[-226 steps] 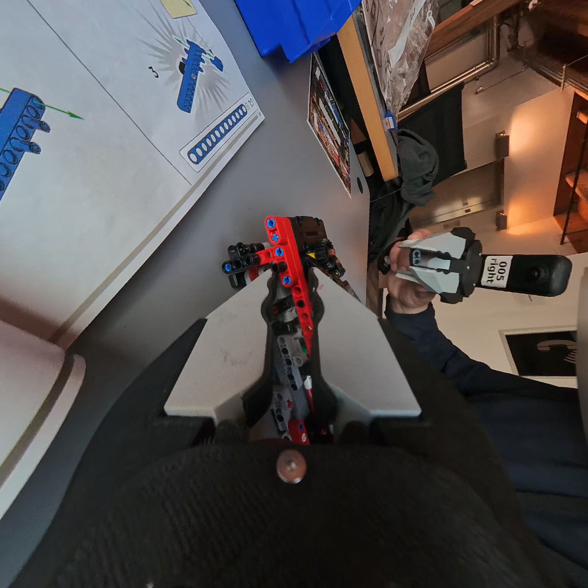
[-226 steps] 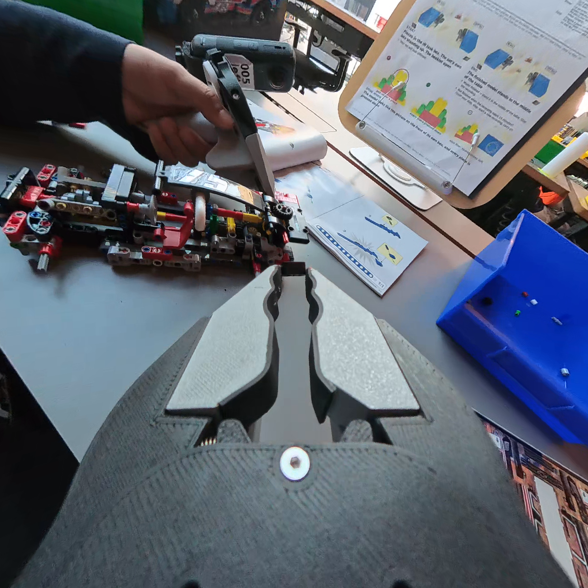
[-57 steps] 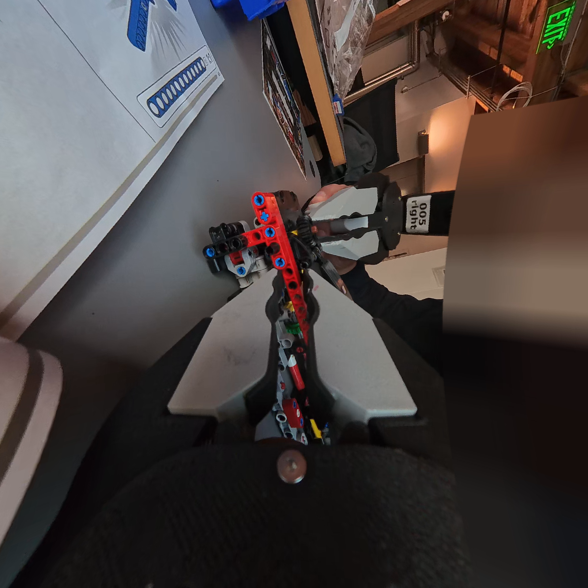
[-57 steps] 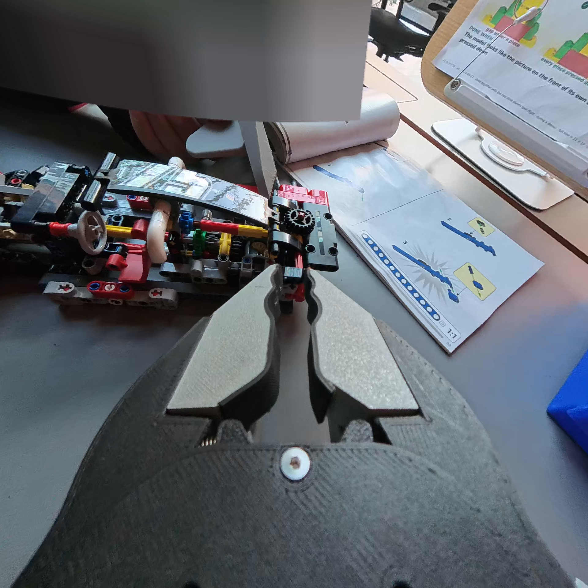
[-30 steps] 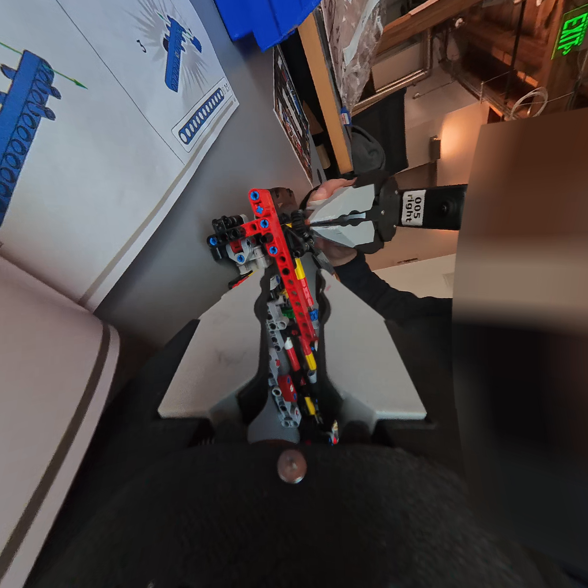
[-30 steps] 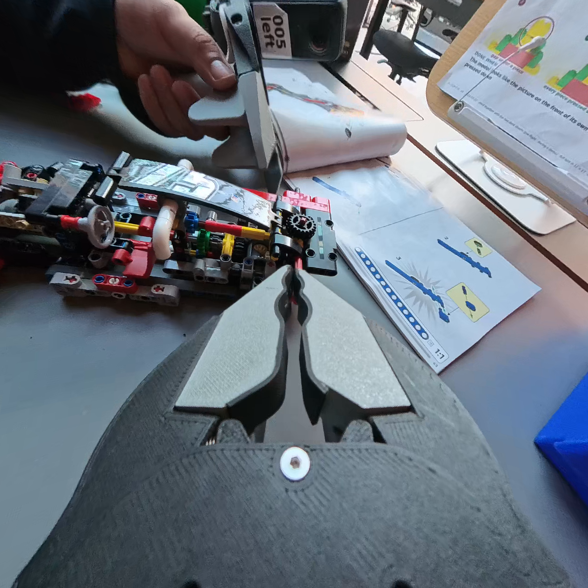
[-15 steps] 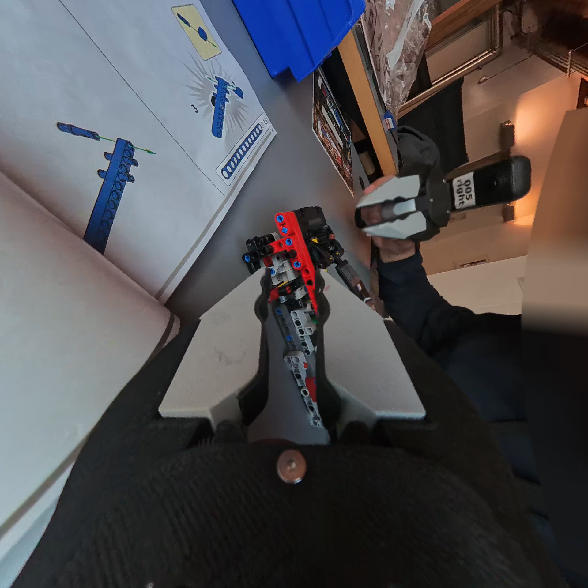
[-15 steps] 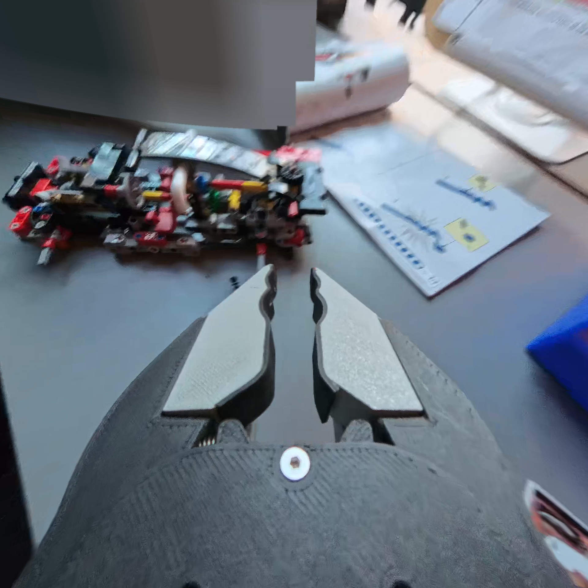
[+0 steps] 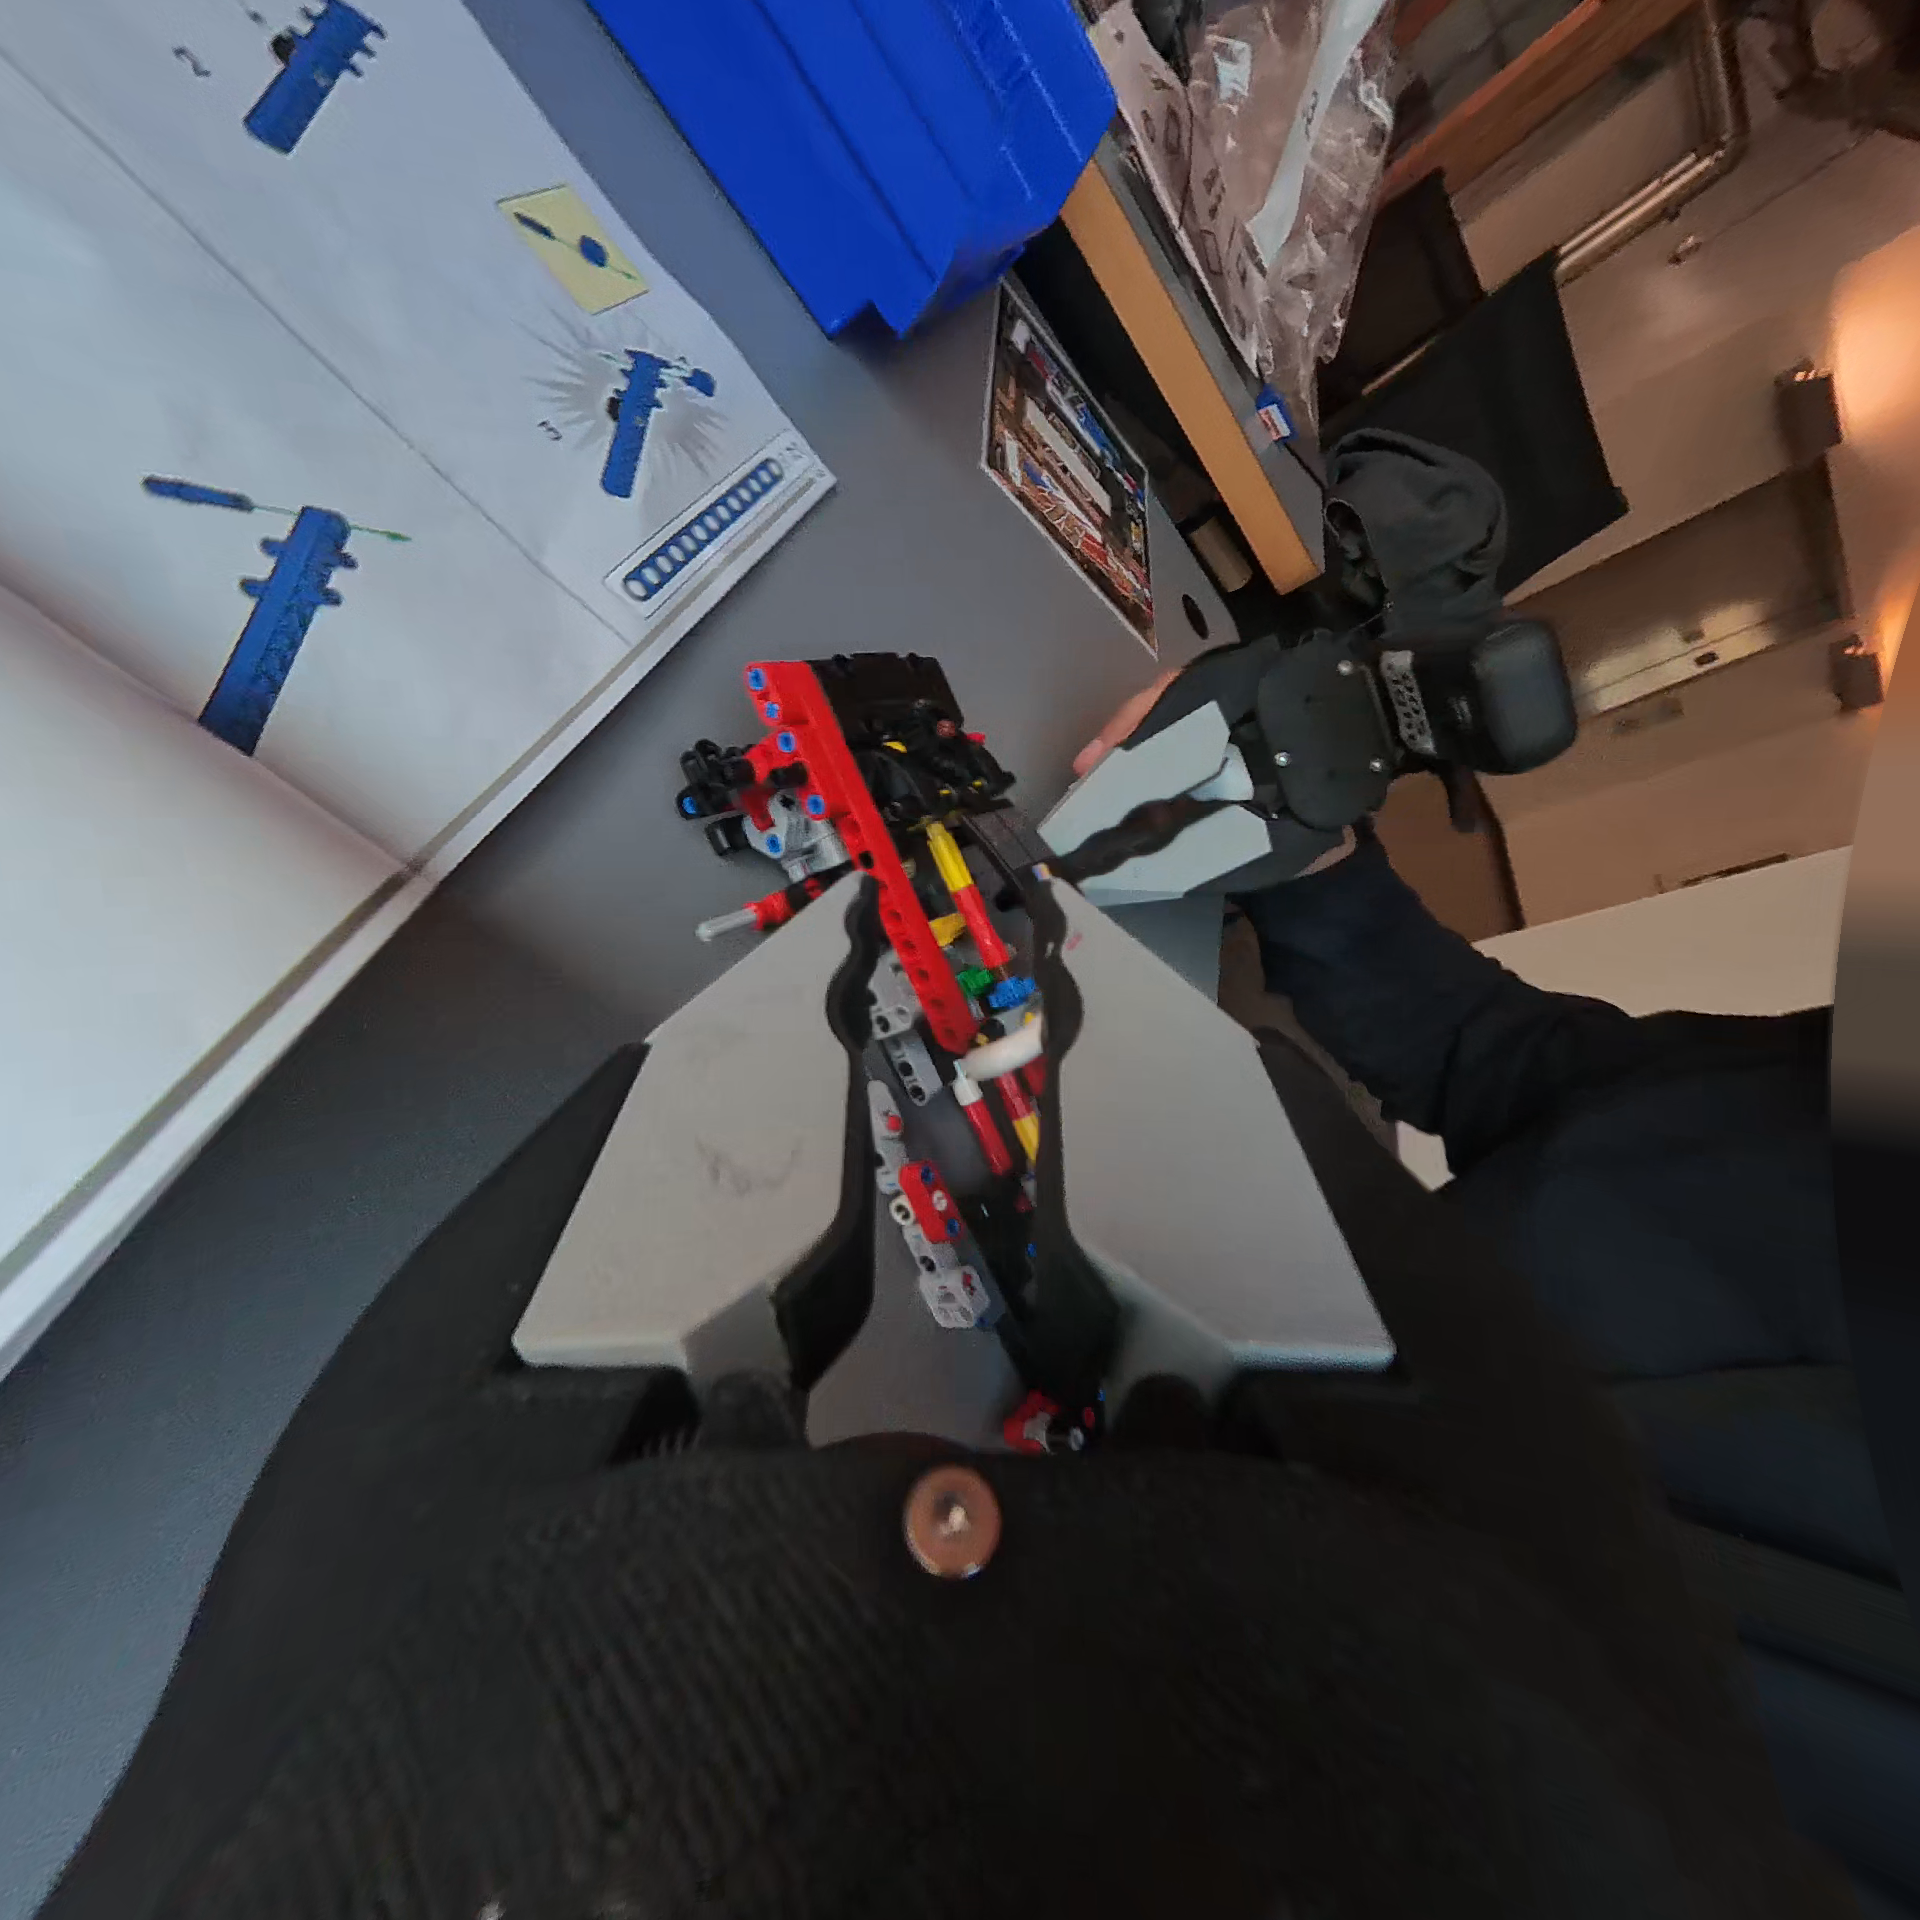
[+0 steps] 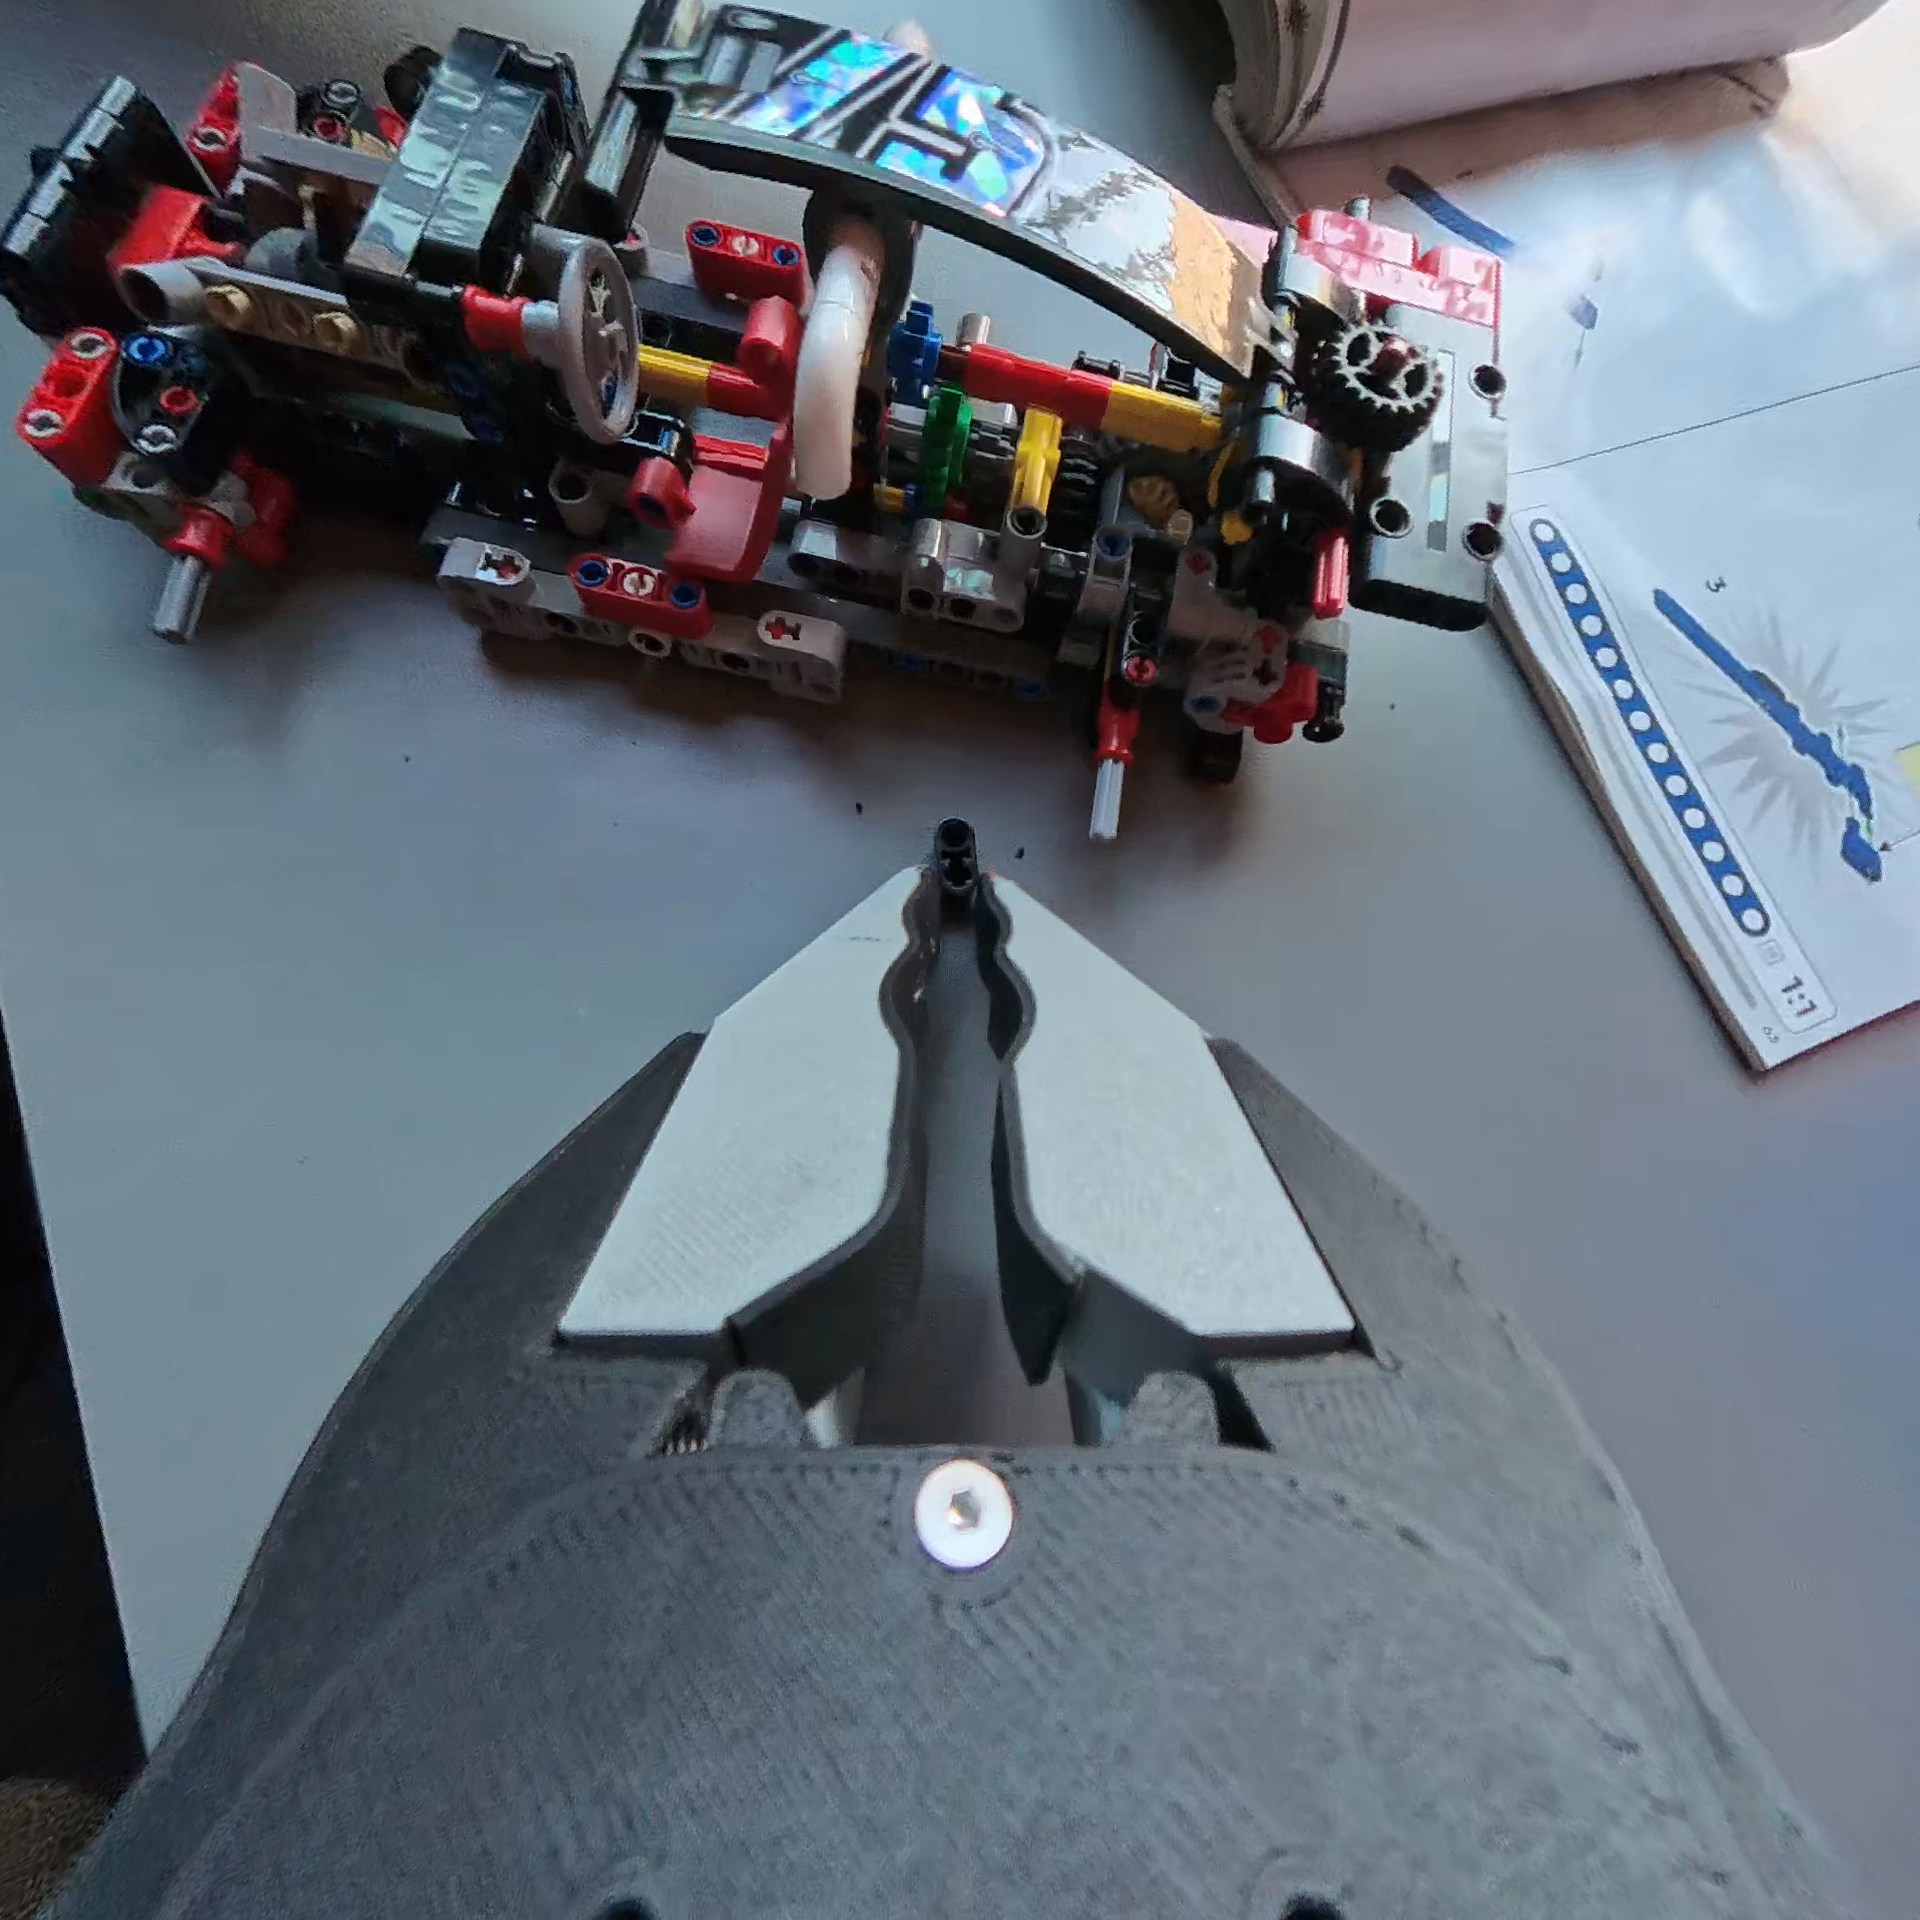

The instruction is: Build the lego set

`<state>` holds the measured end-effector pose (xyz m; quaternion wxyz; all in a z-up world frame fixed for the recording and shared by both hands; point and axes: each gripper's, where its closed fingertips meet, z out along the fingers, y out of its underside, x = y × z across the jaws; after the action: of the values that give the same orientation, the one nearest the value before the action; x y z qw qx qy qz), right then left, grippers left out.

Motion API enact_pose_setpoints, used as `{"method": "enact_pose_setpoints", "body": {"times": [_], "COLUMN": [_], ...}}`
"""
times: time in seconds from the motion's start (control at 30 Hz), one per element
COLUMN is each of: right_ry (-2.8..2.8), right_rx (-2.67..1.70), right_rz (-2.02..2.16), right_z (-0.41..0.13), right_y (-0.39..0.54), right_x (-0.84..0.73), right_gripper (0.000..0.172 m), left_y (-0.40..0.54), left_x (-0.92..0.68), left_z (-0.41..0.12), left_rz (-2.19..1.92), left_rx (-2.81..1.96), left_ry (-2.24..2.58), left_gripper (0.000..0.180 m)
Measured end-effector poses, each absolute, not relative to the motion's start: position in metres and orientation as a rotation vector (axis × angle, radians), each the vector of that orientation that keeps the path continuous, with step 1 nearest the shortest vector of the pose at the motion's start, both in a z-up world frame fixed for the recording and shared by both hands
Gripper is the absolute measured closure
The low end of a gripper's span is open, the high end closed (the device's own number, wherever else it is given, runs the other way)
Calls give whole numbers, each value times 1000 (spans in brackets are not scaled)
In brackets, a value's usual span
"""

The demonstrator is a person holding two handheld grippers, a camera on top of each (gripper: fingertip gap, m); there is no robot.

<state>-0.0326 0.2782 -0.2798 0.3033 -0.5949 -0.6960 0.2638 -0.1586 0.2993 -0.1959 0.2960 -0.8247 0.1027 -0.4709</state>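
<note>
**Nearly closed right jaws on a small black connector; left jaws parted over the model**

Right gripper (image 10: 956, 883): fingers were drawn almost together, nipping a small black connector (image 10: 954, 847) at the very tips. Its far end stuck out past them. The piece sat low over the grey table (image 10: 416, 935), just in front of the brick-built model (image 10: 831, 416) and near the model's protruding grey axle (image 10: 1107, 800).

Left gripper (image 9: 956, 904): jaws stood moderately apart. The model showed lengthwise through the gap, but the right wrist view showed no finger on it, so I read nothing as held there.

The model lay on its side on the table. An open instruction booklet (image 10: 1714, 727) touched its gear end, and a blue bin (image 9: 883, 156) stood beyond the booklet.

Handling, as judgement:
- Connector: light, rigid, smooth plastic. It was held only at the tips, so it was likely to twist or pop out. A hold across its flat sides looked safest.
- Model: light but long, and pressed together from many pieces. Axles and the curved panel looked easy to dislodge. The long beams along its base seemed the soundest place to take hold.
</note>
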Motion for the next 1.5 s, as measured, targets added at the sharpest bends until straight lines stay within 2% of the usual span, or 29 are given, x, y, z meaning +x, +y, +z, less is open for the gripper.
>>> {"method": "enact_pose_setpoints", "body": {"times": [0.2,0.47,0.6,0.9,1.03,1.23,1.4,1.5], "right_ry": [-1798,-1663,-1618,-1677,-1689,-1505,-1277,-1234], "right_rx": [-1569,-1445,-1402,-1377,-1399,-1409,-1382,-1356], "right_rz": [709,837,877,841,842,717,643,493], "right_z": [-270,-203,-182,-175,-173,-163,-144,-138], "right_y": [274,246,235,218,217,238,241,242], "right_x": [-32,-28,-24,-21,-19,-15,-16,-20], "right_gripper": [168,168,168,169,168,167,153,154], "left_y": [266,239,231,219,217,238,247,244], "left_x": [-109,-40,-25,-13,-11,-12,-18,-16], "left_z": [-176,-174,-177,-173,-172,-159,-131,-129], "left_rz": [-1163,-959,-975,-1087,-1061,-1164,-1678,-1943], "left_rx": [-2154,-2077,-2083,-2083,-2059,-1993,-1734,-1622], "left_ry": [589,1036,1075,1066,1084,709,54,-210], "left_gripper": [155,153,154,163,172,173,174,175]}}
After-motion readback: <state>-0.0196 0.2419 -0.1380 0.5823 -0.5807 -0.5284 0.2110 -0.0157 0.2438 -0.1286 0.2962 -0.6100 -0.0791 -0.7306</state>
